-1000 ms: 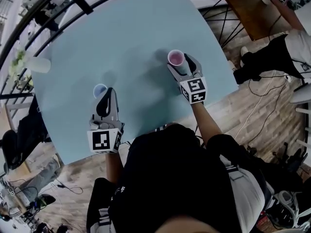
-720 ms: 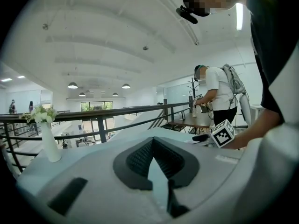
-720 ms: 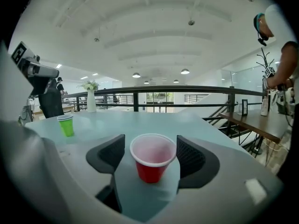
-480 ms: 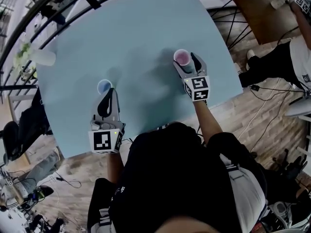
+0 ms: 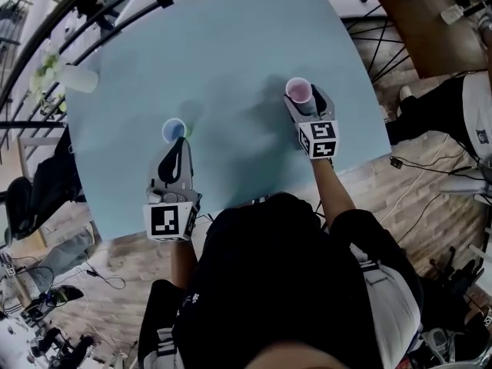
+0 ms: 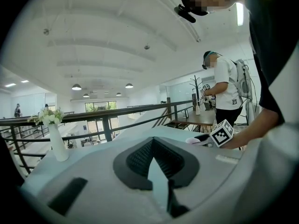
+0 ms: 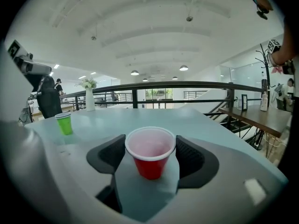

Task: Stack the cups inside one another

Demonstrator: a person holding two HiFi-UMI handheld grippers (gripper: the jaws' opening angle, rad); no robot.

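Your right gripper (image 5: 306, 103) has come forward since 1 second ago: the red cup (image 7: 150, 155) then stood just ahead of its tips, and now it stands between them. Its jaws are spread, 1 dark pad on each side of the white rim and right up against it; whether they squeeze the cup you cannot tell from these views. The red cup is upright on the pale blue counter (image 5: 231, 44), mouth up, near the counter's right edge in the head view.

Your left gripper (image 5: 177, 144) keeps about the same place as before, just behind the green cup (image 5: 174, 130). Its jaws are pressed together, the 2 pads meeting at their tips with nothing between them. The green cup stands upright on the counter right at those tips, and it does not show in the left gripper view, which looks across toward the marker cube (image 6: 220, 133) of your right gripper.

Both cups are well apart, each in front of its own gripper. Beyond them, at the counter's far left corner, a white vase (image 7: 89, 98) holds pale flowers by the railing.
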